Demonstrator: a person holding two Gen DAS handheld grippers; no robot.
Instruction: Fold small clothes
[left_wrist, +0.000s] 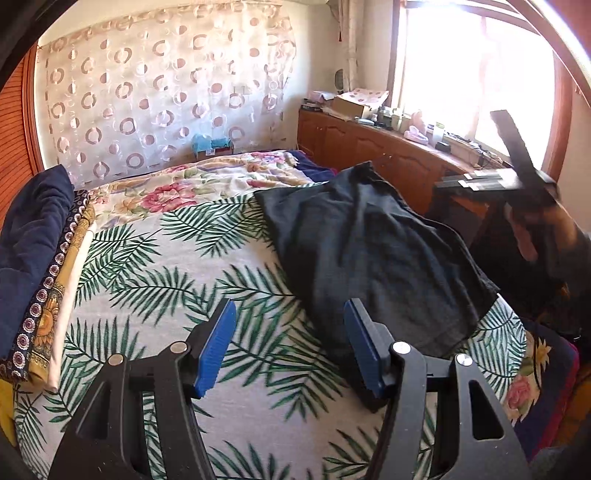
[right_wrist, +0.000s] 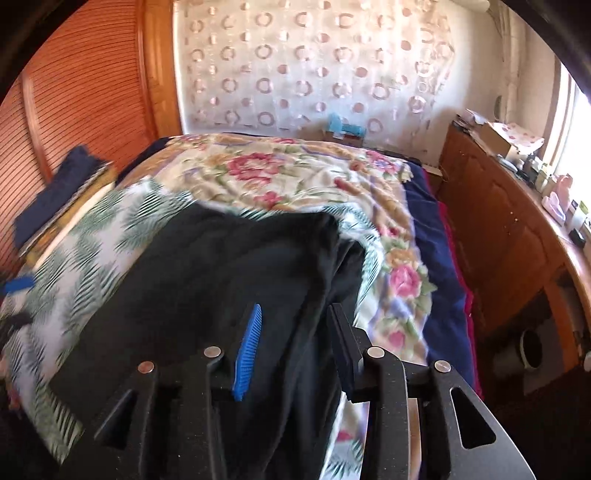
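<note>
The dark garment (left_wrist: 373, 254) lies on the palm-leaf sheet (left_wrist: 177, 295), toward the right side of the bed (right_wrist: 295, 173), rumpled, with one layer lapped over another along its right edge. It looks partly folded at best: edges are uneven, and you probably have squaring and at least one more fold left.

Your left hand-held gripper (left_wrist: 290, 343) hovers released at the garment's near left edge, jaws apart with nothing between them. Your right hand-held gripper (right_wrist: 293, 345) sits over the near right part, jaws apart with cloth running between them; whether they actually pinch it you cannot tell, though the gap reads as released.

At the far left a stack (left_wrist: 40, 258) of folded cloth rests on the bed, so some pieces may be done.

The right view is motion-blurred, and the garment's near edge is hidden under both grippers. What kind of garment it is cannot be made out.
</note>
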